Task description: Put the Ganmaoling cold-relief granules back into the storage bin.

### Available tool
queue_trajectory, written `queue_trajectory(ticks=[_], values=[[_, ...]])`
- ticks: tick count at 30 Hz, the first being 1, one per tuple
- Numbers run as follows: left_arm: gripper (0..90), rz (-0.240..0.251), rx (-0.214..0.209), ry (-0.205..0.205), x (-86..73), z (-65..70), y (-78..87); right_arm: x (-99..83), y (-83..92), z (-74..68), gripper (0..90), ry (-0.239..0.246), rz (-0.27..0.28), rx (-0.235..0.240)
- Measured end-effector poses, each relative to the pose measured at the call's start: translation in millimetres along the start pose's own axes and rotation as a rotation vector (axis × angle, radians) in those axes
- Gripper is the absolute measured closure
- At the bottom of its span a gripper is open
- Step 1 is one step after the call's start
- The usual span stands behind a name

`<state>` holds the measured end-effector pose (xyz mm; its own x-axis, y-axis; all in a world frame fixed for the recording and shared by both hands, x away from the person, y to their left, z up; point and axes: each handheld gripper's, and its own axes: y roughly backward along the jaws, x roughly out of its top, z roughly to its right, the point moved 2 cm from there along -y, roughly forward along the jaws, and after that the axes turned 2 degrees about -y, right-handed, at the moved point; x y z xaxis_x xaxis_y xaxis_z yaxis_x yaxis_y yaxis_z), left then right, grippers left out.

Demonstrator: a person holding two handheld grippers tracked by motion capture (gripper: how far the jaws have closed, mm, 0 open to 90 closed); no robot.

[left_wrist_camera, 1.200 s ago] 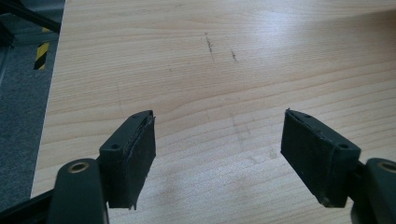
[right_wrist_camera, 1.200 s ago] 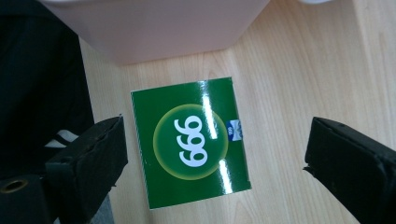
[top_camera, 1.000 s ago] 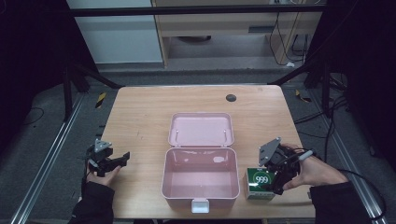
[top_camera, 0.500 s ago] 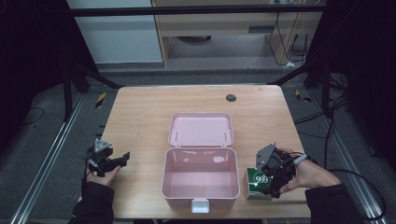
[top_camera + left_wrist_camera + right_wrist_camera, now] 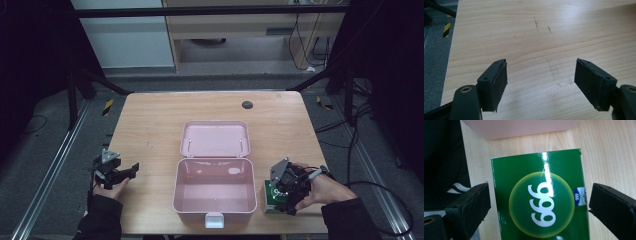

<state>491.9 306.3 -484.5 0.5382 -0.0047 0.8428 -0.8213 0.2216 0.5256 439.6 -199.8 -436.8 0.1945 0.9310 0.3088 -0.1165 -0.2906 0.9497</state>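
Observation:
A green carton point(image 5: 539, 195) printed with white digits lies on the table near the front edge, just right of the open pink case point(image 5: 190, 212). My right gripper point(image 5: 537, 205) hangs over the carton, open, one jaw on each side of it and a small gap at both. In the high view the right gripper point(image 5: 286, 192) covers much of the carton point(image 5: 270, 202). My left gripper point(image 5: 131, 170) sits at the table's left front, well away from the case. In the left gripper view it point(image 5: 540, 82) is open above bare wood.
The pink case's lid point(image 5: 215, 139) lies flipped back flat behind its empty tub. A small dark round disc point(image 5: 247, 104) sits near the far edge of the wooden table point(image 5: 150, 125). Metal frame rails and cables run along both sides.
My right gripper has come down and toward the front edge, over the green carton, so its jaws now straddle it. The left gripper has stayed put.

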Motion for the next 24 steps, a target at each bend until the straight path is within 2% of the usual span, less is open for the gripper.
queue_trajectory(ticks=[11, 15, 21, 24], values=[[25.6, -0.001, 0.001, -0.002, -0.2, 0.0, -0.2, -1.8, -16.1, 2.2, 6.7, 0.001, -0.016, 0.033], [25.6, -0.002, 0.002, -0.002, -0.2, -0.1, -0.4, -3.5, -20.4, 2.4, 8.0, -0.011, -0.019, 0.038], [25.5, -0.001, 0.002, -0.001, -0.3, 0.0, -0.5, -3.3, -25.7, 4.0, 9.8, 0.007, -0.026, 0.044], [25.6, -0.003, 0.002, -0.002, -0.3, -0.3, -0.5, -3.2, -28.9, 4.0, 10.5, -0.001, -0.030, 0.051]])
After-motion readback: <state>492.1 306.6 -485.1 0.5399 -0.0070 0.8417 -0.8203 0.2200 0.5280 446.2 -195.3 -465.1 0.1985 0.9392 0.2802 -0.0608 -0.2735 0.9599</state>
